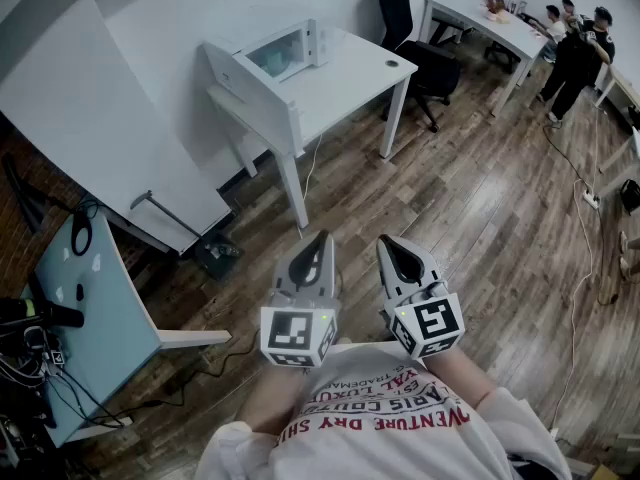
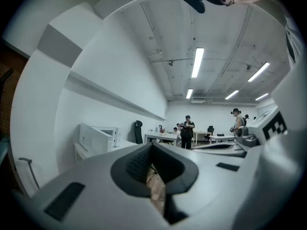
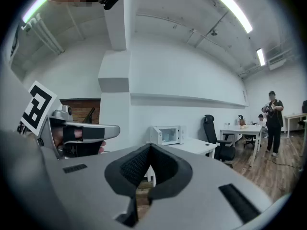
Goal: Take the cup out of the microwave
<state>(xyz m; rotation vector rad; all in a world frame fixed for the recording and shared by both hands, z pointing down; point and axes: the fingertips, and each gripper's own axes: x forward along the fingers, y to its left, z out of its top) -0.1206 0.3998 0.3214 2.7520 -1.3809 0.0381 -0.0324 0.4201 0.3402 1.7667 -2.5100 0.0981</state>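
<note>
Bright even light from ceiling tube lights (image 2: 197,62), fisheye-bent dark corners, soft focus

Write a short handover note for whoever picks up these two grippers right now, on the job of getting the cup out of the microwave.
Left gripper: shut, empty, held level in front of the torso.
Right gripper: shut, empty, close beside the left one.
Microwave: on the white table across the wooden floor, well out of reach. Its door looks closed and no cup is visible.
Done: nothing yet.
Left: walk over, open the door, take the cup out.
</note>
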